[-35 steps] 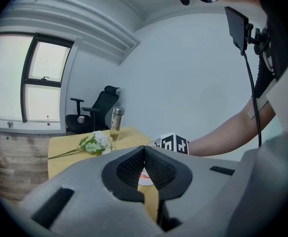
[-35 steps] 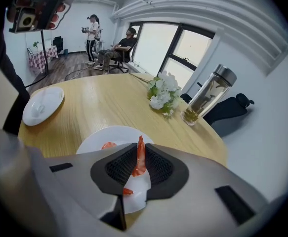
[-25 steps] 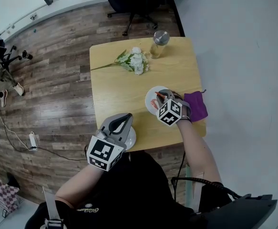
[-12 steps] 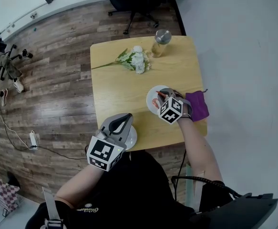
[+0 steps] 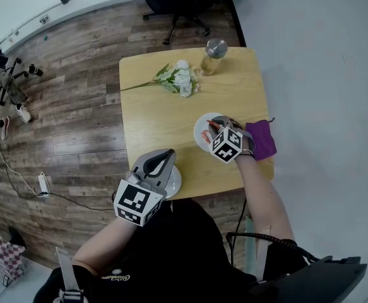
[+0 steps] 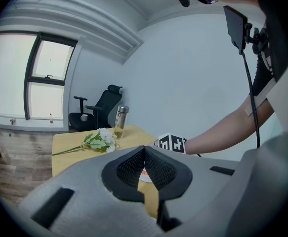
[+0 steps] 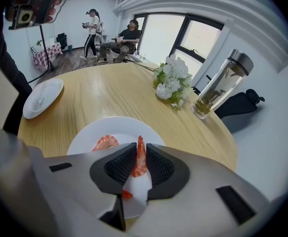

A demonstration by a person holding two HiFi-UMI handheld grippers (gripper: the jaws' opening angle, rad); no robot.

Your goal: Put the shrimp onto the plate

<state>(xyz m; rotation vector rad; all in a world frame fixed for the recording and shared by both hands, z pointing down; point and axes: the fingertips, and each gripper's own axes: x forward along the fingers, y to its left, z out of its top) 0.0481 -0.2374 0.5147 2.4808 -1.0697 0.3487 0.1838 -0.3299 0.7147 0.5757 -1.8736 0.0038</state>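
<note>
Clamping 1 shrimp point(image 7: 140, 163) above plate point(image 7: 88, 136) — right hand-held gripper point(image 7: 140, 149), 1 loose shrimp point(image 7: 105, 142) plated, left hand-held gripper point(image 6: 144, 154) closed.

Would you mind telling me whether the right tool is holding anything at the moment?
Holding: the right tool is shut on an orange shrimp, pinched between its jaws above the white round plate.

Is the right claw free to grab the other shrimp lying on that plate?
Probably not yet: the right claw is already shut on one shrimp above the plate. The other shrimp lies uncovered beside it, so letting go comes first.
</note>
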